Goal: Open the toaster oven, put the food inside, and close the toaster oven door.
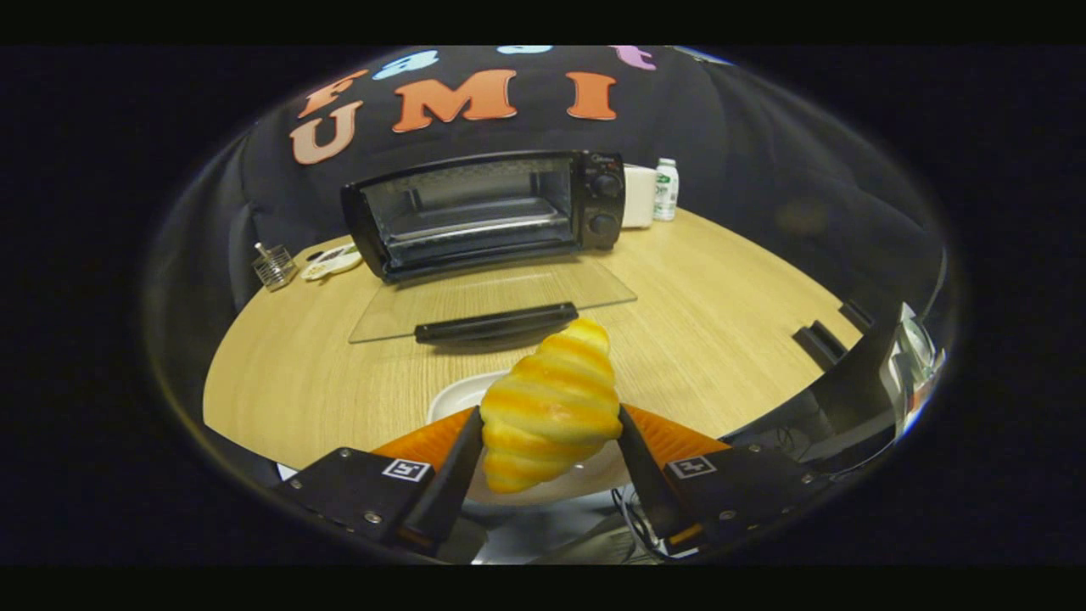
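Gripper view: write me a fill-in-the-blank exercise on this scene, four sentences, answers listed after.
1. The gripper has its jaws closed on the ____.
2. The glass door of the toaster oven is folded down and ____.
3. Under the croissant sits a white ____.
4. Right of the oven, beside a white box, stands a small ____.

Missing words: croissant; open; plate; bottle
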